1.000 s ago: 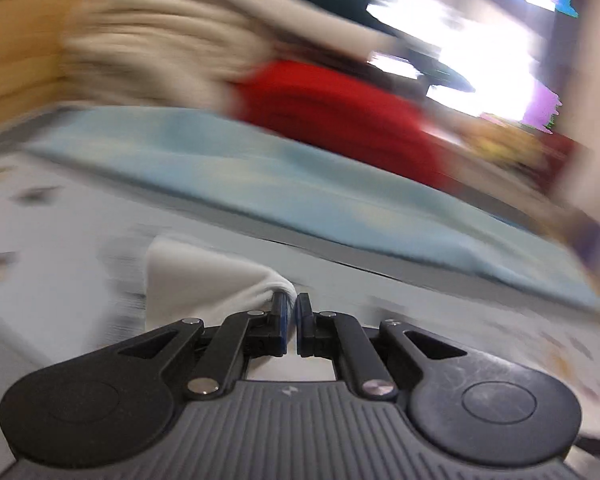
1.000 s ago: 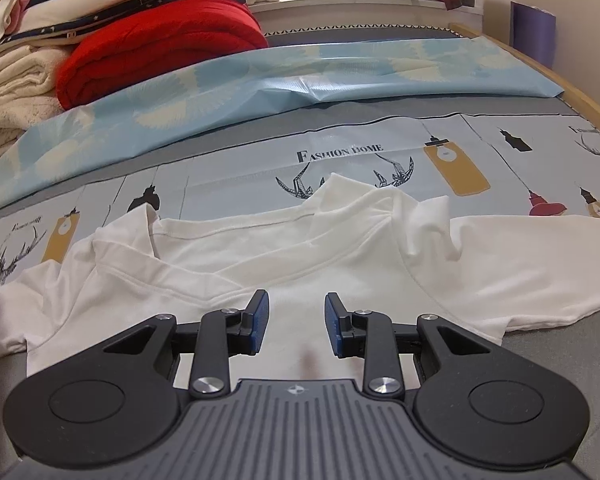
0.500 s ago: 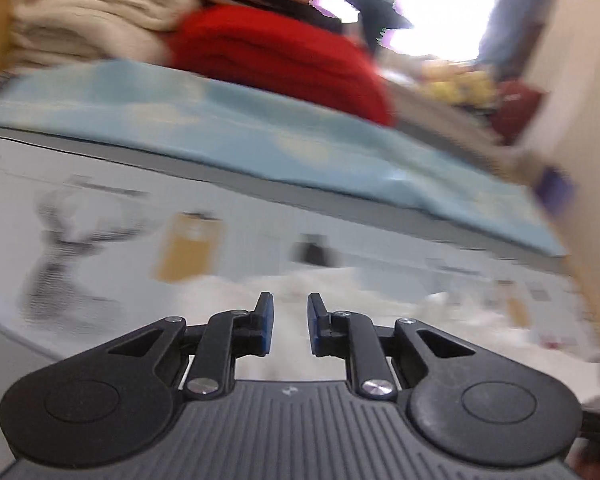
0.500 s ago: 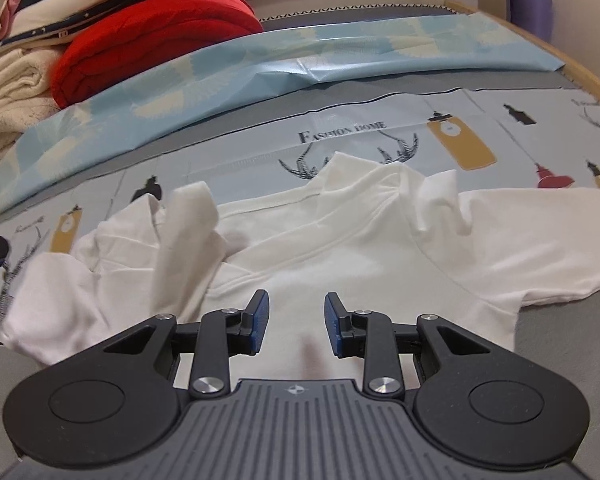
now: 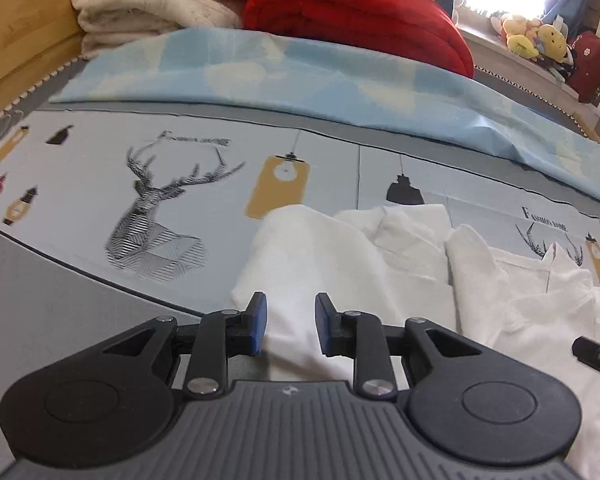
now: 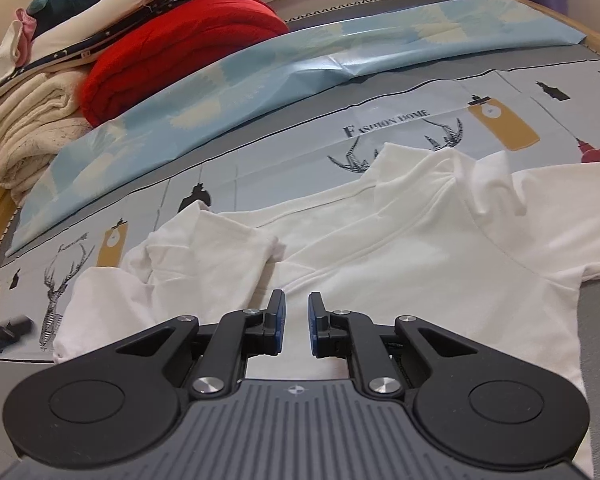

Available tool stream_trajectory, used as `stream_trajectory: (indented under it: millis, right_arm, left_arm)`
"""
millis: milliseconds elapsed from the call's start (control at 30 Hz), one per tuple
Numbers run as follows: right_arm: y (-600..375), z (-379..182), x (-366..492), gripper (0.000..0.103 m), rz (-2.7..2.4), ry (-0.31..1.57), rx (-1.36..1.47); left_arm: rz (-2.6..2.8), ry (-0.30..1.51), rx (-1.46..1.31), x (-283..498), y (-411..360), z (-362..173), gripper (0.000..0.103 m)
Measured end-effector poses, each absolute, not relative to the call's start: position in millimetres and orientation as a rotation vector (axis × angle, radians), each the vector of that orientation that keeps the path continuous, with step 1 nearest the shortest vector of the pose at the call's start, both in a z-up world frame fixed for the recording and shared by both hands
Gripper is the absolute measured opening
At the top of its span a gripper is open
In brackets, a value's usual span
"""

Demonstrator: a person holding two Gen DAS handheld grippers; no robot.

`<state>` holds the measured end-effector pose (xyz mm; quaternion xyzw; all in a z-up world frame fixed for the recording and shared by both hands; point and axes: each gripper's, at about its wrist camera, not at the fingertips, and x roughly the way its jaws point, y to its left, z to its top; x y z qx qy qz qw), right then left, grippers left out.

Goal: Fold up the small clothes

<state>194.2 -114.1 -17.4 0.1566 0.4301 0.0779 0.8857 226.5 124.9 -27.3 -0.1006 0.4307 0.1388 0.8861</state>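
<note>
A white shirt (image 5: 320, 248) lies spread on a printed bedsheet (image 5: 152, 208) with deer drawings. My left gripper (image 5: 291, 312) hovers over the shirt's left edge. Its jaws are opening, and the cloth lies below them without being pinched. In the right wrist view the shirt (image 6: 400, 248) has its left sleeve (image 6: 208, 248) folded over onto the body. My right gripper (image 6: 297, 312) hangs above the shirt's lower middle. Its jaws are closing to a narrow gap with nothing gripped between them. A dark tip of the left gripper (image 6: 0, 332) shows at the left edge.
At the head of the bed lie a red blanket (image 5: 360, 16), cream folded blankets (image 5: 152, 0) and a light blue sheet (image 5: 300, 76). Stuffed toys (image 5: 536, 36) sit on the windowsill. A wooden bed frame (image 5: 12, 28) borders the left side.
The left gripper let go of the white sleeve, spread its jaws and swung down over the shirt's left edge. The sleeve now rests folded on the shirt. The right jaws narrowed.
</note>
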Motion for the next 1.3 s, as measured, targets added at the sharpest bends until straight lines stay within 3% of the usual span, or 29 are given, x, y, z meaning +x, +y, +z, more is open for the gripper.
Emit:
stream_trajectory:
  millis: [167, 333, 467, 800, 1167, 1300]
  right_arm:
    - [-107.5, -22.6, 198.3, 0.012, 0.198, 0.883, 0.336]
    - [-100.8, -29.1, 202.3, 0.013, 0.219, 0.884, 0.345]
    - [-99.0, -37.8, 204.7, 0.013, 0.21, 0.893, 0.37]
    - [-94.1, -58.4, 206.4, 0.035, 0.185, 0.883, 0.424]
    - [-67.3, -82.8, 227.6, 0.048, 0.233, 0.929, 0.427]
    - [-61.4, -92.1, 241.7, 0.048, 0.222, 0.937, 0.477]
  left_arm:
    - [0.222, 0.842, -0.144, 234.9, 121.3, -19.3, 0.029]
    - [0.228, 0.928, -0.124, 241.1, 116.1, -34.6, 0.029]
    - [0.163, 0.859, -0.135, 238.1, 111.5, -14.5, 0.032]
    - [0.112, 0.883, -0.126, 235.4, 122.6, -12.5, 0.034]
    - [0.123, 0.898, -0.153, 232.8, 140.2, -13.1, 0.034]
    - [0.111, 0.915, -0.137, 235.5, 136.1, -18.6, 0.035]
